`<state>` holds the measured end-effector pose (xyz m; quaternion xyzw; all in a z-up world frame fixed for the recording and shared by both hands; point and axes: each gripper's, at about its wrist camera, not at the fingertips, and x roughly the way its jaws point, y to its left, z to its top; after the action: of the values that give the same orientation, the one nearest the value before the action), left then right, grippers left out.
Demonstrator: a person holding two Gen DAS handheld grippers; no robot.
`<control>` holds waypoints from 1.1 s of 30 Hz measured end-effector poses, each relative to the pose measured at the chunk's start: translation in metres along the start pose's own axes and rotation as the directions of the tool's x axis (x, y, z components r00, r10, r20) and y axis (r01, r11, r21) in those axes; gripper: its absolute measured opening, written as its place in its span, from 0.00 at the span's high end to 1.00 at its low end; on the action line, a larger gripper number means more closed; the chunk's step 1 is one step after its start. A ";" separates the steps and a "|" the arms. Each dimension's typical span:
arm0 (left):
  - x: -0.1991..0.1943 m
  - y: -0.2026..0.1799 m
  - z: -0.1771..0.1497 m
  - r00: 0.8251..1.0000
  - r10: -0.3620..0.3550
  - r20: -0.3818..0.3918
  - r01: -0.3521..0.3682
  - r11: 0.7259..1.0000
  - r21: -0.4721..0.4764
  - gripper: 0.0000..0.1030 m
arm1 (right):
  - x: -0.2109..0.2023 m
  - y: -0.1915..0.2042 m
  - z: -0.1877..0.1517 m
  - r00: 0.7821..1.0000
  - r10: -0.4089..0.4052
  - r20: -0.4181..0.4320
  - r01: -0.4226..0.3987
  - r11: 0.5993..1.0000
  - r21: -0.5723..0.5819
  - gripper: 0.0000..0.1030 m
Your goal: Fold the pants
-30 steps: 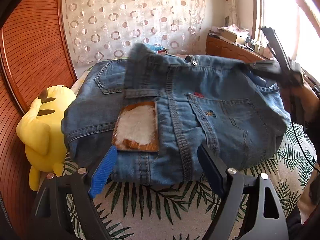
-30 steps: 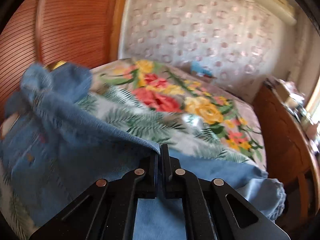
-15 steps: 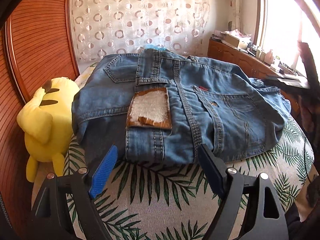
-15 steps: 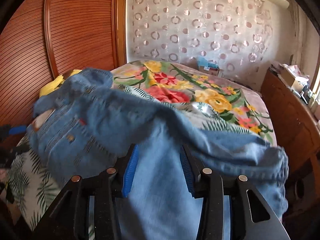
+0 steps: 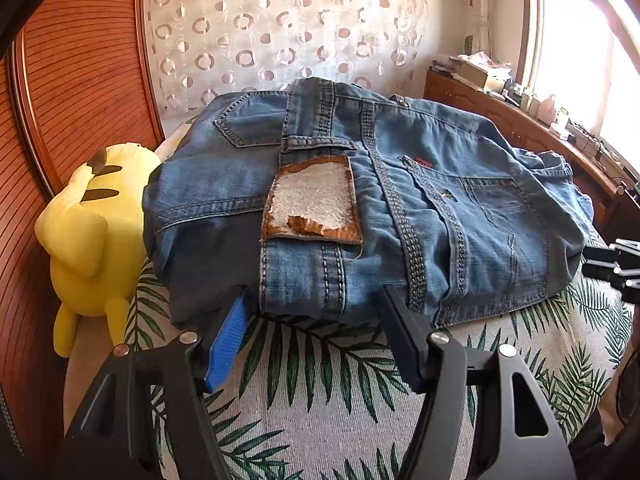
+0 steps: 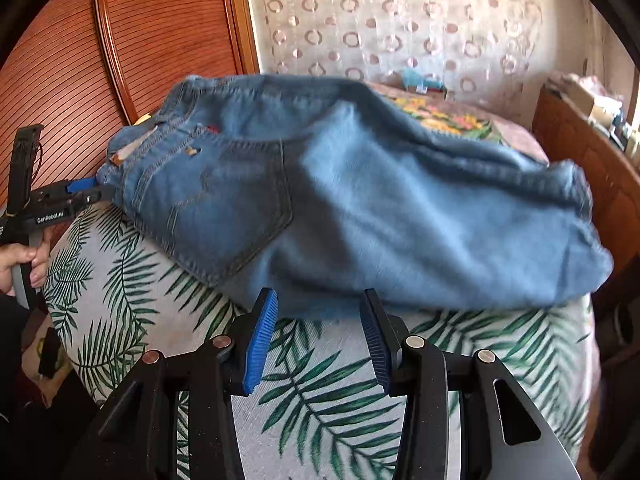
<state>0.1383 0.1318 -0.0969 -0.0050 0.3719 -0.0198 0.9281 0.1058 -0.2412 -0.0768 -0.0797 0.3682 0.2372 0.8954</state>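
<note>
The left gripper sits low in the left wrist view, its jaws spread wide and holding nothing; the blue ribbed pad and the black finger just meet the near edge of the pants. The right gripper, low centre in the right wrist view, also has its jaws wide and empty, both blue ribbed pads close to the denim's near edge.

The pants are blue jeans, folded into a thick bundle across the middle of both views, lying on the bed. Heavy double stitching runs along the seams and pockets, and a brown leather patch with a worn white centre sits at the waistband. In the right wrist view the denim is somewhat blurred.

The bed cover is pale woven cloth printed with green palm fronds, with bright flowers further back. A yellow plush toy leans at the left of the left wrist view against a curved, ribbed wooden headboard. Behind hangs a curtain patterned with rings, and a wooden sideboard stands below a bright window at upper right.
</note>
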 end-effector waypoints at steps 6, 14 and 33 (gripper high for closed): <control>0.003 -0.003 0.001 1.000 0.010 -0.003 -0.010 1.000 0.014 0.42 | 0.013 -0.002 0.001 1.000 0.011 -0.006 -0.011 1.000 0.007 0.52; 0.001 -0.003 0.003 1.000 0.022 -0.003 -0.021 1.000 0.023 0.49 | 0.043 0.014 0.006 1.000 -0.010 -0.018 0.010 1.000 -0.017 0.52; -0.020 -0.015 0.005 0.998 0.024 0.056 -0.028 0.996 0.081 0.82 | 0.035 0.022 0.003 0.998 0.004 0.063 -0.003 1.000 -0.021 1.00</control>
<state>0.1267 0.1179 -0.0796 0.0372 0.3453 -0.0229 0.9375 0.1185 -0.2081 -0.0986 -0.0811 0.3375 0.2450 0.9053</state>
